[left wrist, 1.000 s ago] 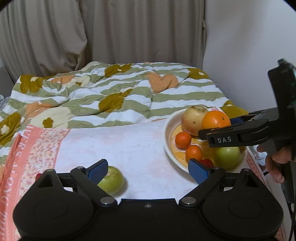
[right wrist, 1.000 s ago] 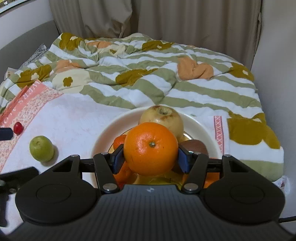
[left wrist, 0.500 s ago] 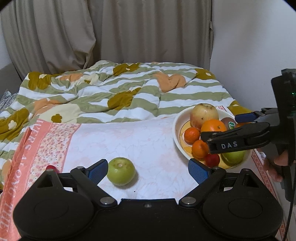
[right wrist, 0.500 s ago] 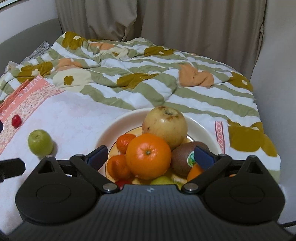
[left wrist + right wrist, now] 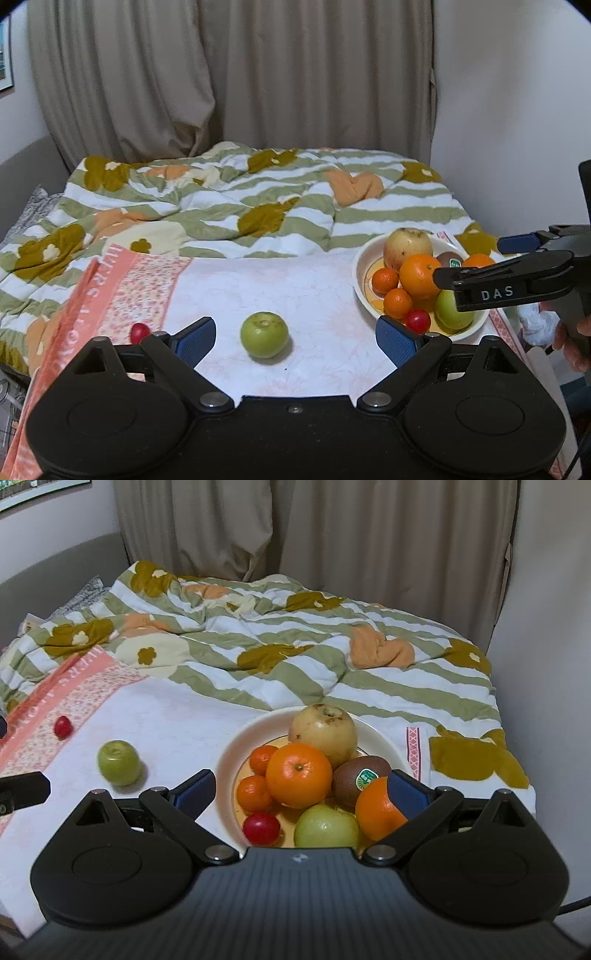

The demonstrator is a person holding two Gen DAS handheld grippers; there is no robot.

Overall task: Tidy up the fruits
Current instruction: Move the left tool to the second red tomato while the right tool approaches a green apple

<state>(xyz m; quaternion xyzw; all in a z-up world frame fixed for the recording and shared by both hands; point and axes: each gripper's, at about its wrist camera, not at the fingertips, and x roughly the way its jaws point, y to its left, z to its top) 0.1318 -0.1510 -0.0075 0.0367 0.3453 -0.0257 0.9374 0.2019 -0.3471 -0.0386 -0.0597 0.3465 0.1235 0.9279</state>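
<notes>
Well, next pick as I judge it: the loose green fruit (image 5: 264,334), lying on the white cloth (image 5: 295,280) on the bed, well apart from the plate (image 5: 358,273)
Bearing from left gripper (image 5: 295,326): straight ahead and a little left of centre, close in front of the fingertips
Bearing from right gripper (image 5: 303,777): far off to its left, so my left hand is clearly the nearer one
Long axis: none to speak of, the fruit is round and its stem dimple faces up, so any approach angle should do
Second stray: a small red fruit (image 5: 138,332) on the pink border, just beyond the left gripper's left finger
Left gripper state: fingers spread wide, nothing between them
Right gripper state: jaws have just been opening and stand wide apart above the plate, gripping nothing; the large orange (image 5: 298,775) sits in the pile
Writing on rig: "DAS" in white on the right gripper's finger, seen from the left wrist
Kiwi (image 5: 360,775): green round sticker, print too small to read
Cloth border: pink lettering along the edge, I cannot make it out for sure
</notes>
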